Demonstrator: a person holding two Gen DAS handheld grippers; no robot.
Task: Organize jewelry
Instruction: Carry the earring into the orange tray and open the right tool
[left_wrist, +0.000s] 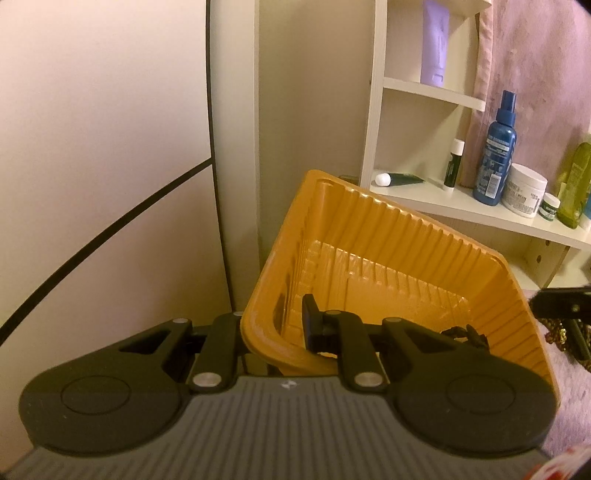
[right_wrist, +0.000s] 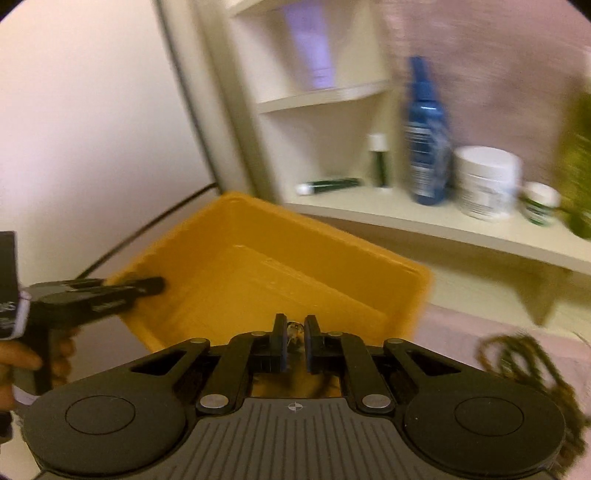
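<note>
The left claw is clamped on the near wall of the orange tray, one finger inside and one outside, holding it tilted up off the pink surface. The right claw hangs just in front of the tray's near rim, nearly closed on a small glinting piece of jewelry pinched between its pads; the view is blurred, so what kind of piece it is cannot be told.

The step in hand looks like dropping that piece into the tray. To do it well, the right claw should carry the piece over the near rim and well above the tray floor before it opens, since the tilt will let anything small slide toward the low wall. The left claw should keep the tray steady, and levelling it first would help.

A dark piece already lies inside the tray against its low wall. A heap of gold chain rests on the surface to the right of the tray. Behind the tray stands a white shelf with a blue spray bottle, a white jar and small tubes, near enough to be knocked by a wide swing
</note>
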